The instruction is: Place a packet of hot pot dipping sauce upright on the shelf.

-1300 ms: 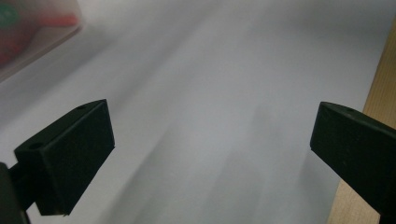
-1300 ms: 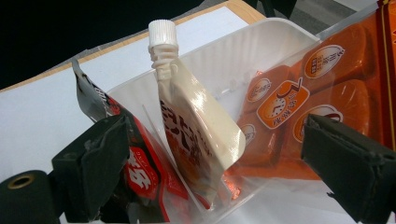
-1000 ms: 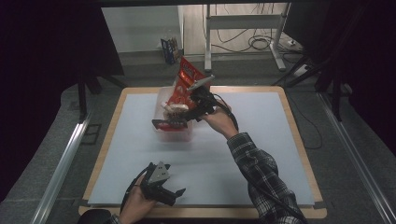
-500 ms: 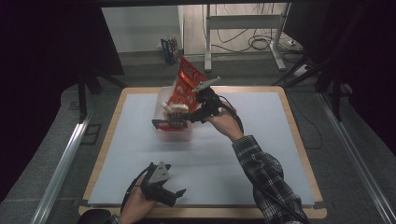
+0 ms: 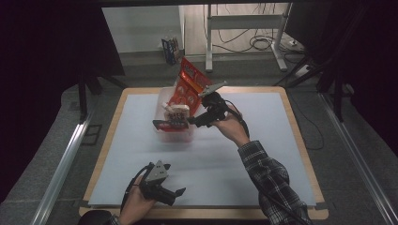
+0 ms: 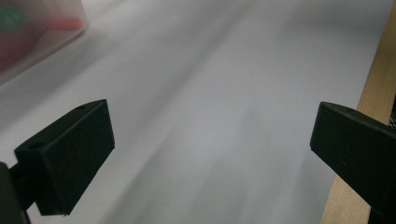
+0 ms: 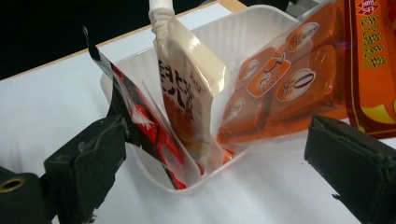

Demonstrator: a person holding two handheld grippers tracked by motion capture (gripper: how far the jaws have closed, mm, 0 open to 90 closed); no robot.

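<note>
Table (image 5: 263, 154) (white mat), metal stand (image 5: 244, 21) behind.

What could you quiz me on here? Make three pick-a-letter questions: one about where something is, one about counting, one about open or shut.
1. Where is the left gripper?
A. near the table's front edge
B. inside the tub
C. on the floor

2. How many packets are in the clear plastic tub?
A. one
B. three
C. six

3. How are the right gripper fingers?
A. shut on a packet
B. open
C. shut on nothing

Answers:
1 A, in the high view it sits by the wooden table edge.
2 B: red-black packet, cream spouted pouch, big orange snack bag.
3 B, a wide gap shows between them.
</note>
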